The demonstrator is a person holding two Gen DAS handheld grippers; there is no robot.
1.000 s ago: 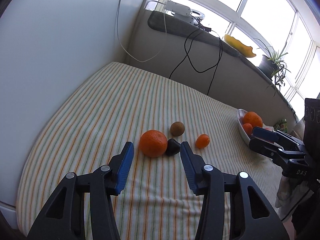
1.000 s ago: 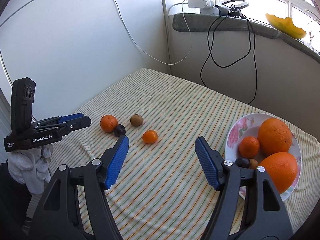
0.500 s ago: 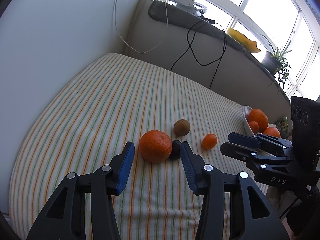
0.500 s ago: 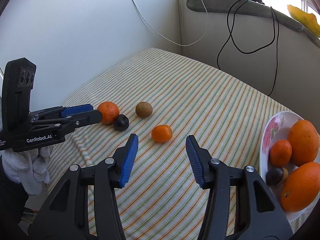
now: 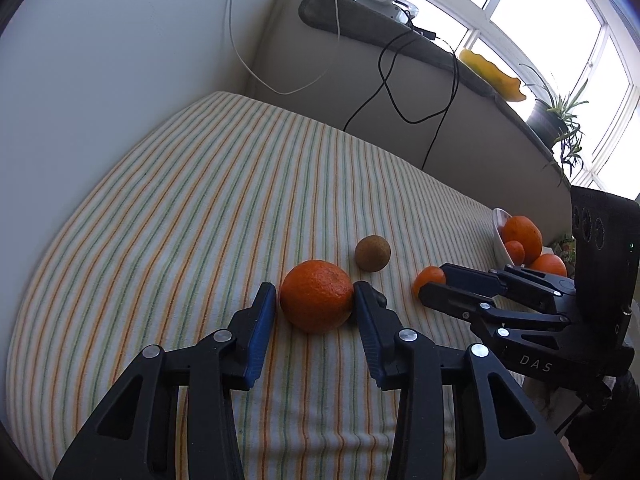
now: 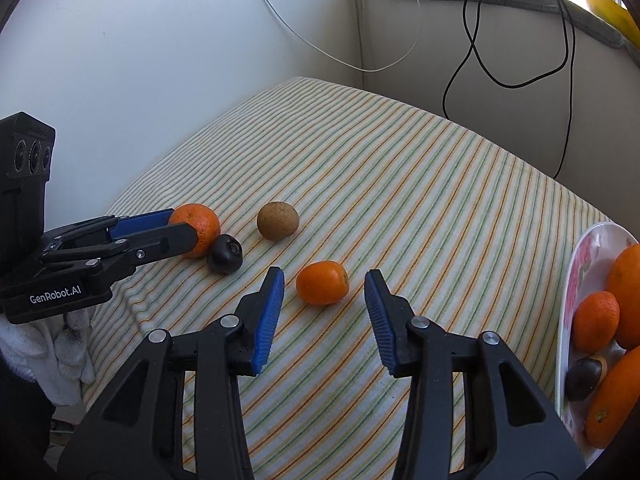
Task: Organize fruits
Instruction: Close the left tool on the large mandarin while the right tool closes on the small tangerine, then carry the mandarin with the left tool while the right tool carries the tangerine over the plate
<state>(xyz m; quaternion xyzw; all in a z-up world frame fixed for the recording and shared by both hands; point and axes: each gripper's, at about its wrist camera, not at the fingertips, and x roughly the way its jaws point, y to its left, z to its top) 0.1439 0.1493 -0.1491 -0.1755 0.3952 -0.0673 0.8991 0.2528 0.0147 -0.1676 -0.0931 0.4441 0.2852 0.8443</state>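
Closing the left gripper (image 5: 314,300) around the orange (image 5: 316,295), its jaws open like the right gripper's (image 6: 324,292), could knock away the dark fruit (image 6: 225,259) touching that orange.

Dimpled orange (image 5: 316,296) on matt striped cloth (image 5: 192,200).

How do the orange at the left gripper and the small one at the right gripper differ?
Size: the large orange is clearly bigger than the small orange.
Skin: large one pebbled, small one smooth.
Gripper: left gripper straddles the large one; right gripper sits just short of the small one.
Shared: both rest on the striped cloth, jaws open.
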